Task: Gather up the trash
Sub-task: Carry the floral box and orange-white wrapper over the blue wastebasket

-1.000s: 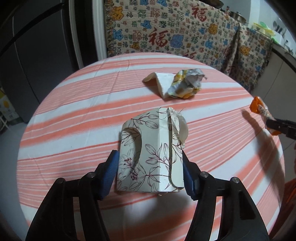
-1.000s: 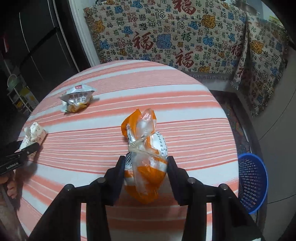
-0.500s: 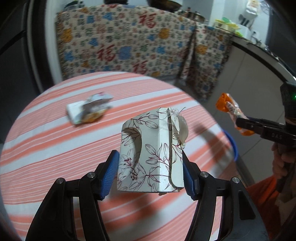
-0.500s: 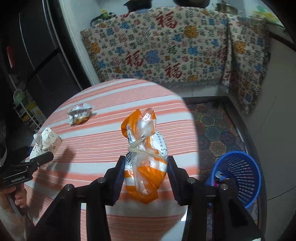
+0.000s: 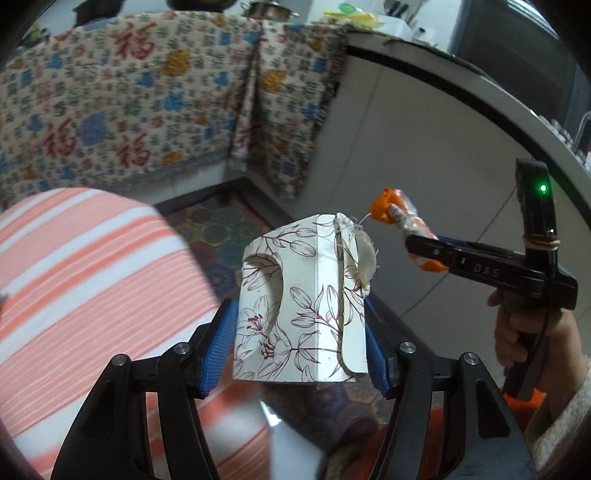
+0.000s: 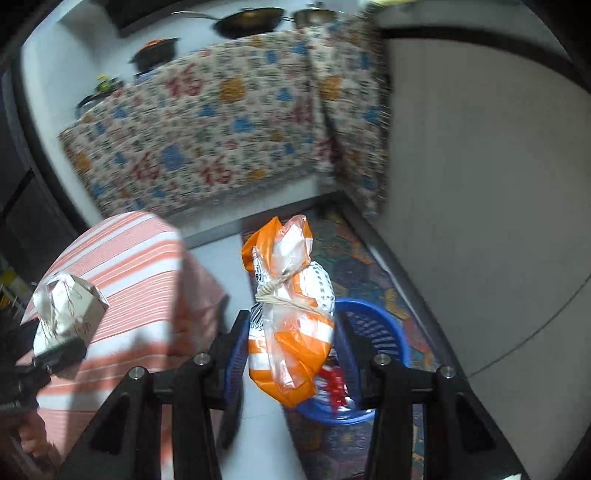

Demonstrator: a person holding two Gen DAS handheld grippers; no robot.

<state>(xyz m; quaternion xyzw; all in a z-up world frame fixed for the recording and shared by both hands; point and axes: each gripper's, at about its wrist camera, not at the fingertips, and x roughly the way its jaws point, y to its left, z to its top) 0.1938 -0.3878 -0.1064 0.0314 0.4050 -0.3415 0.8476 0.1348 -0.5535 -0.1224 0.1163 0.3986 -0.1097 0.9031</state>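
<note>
Trash I count as two pieces: one floral paper box [image 5: 303,314] pinched in my left hand-held gripper [image 5: 301,345], beside the striped worktop [image 5: 85,273]. One orange plastic bag [image 6: 291,325] sits clamped in my right hand-held gripper [image 6: 290,354], just above one blue basket [image 6: 384,332] on the floor.

We count two grippers in play: the left gripper [image 5: 301,341] and the right gripper [image 6: 291,350]. Each carries one piece of trash, so that's two pieces in the air: one floral paper box [image 5: 301,306] and one orange-and-clear plastic bag [image 6: 291,321] tied off with string. One blue basket [image 6: 373,332] is on the floor, with something red inside that we can't count. One round table [image 5: 85,266] with one striped cloth. Two patterned blankets [image 6: 207,140] hang side by side, we think. On the counter above we make out one dark pan [image 6: 247,22] and two pots [image 6: 155,51].
</note>
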